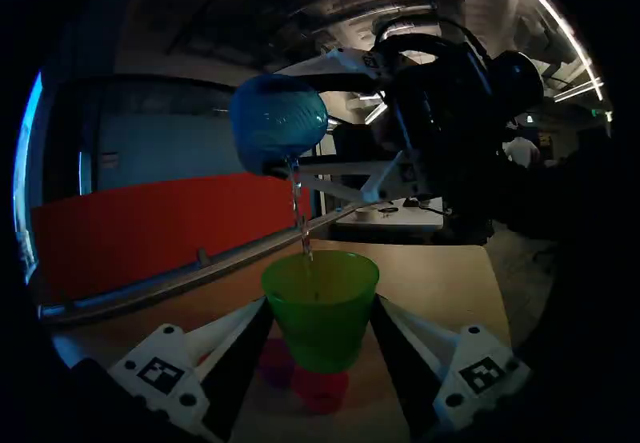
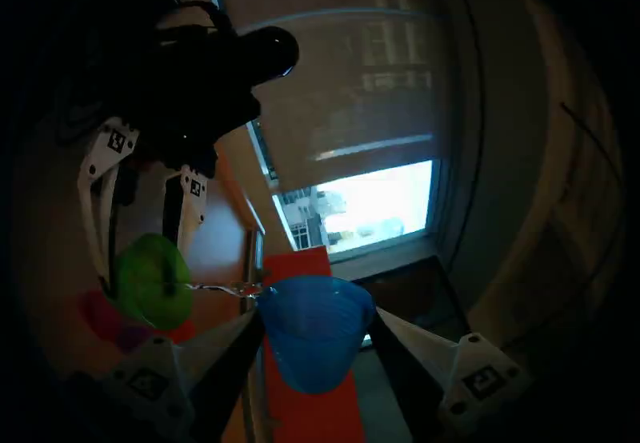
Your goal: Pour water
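My left gripper [image 1: 320, 323] is shut on a green cup [image 1: 322, 307], held upright above the wooden table [image 1: 432, 275]. Above it hangs a blue cup [image 1: 276, 123], tipped over, with a thin stream of water [image 1: 301, 211] falling from its rim into the green cup. In the right gripper view my right gripper [image 2: 316, 339] is shut on that blue cup [image 2: 314, 339], and the water [image 2: 228, 289] runs across to the green cup [image 2: 150, 279], held by the other gripper [image 2: 140, 203].
A pink cup [image 1: 320, 387] and a purple cup [image 1: 276, 361] sit on the table under the green cup. A red panel [image 1: 152, 227] runs along the table's far side. A bright window [image 2: 360, 207] lies beyond the blue cup.
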A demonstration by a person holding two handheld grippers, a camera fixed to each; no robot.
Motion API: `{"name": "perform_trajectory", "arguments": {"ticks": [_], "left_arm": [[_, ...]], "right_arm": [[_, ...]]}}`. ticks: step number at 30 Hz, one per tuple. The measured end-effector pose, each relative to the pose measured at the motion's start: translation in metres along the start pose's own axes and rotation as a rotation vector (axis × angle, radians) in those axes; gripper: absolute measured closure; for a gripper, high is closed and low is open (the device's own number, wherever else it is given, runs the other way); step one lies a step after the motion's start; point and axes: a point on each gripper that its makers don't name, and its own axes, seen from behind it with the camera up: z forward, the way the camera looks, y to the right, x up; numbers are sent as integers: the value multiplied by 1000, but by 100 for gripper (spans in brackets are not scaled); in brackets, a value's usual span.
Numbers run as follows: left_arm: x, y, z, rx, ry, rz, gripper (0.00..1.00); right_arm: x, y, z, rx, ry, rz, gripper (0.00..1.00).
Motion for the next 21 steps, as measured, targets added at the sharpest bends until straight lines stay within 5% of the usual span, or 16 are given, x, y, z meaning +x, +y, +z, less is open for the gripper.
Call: {"name": "perform_trajectory", "arguments": {"ticks": [21], "left_arm": [[2,1,-1,-1,0,4,18]], "right_arm": [[5,10,0,-12,-3,-68,10]]}}
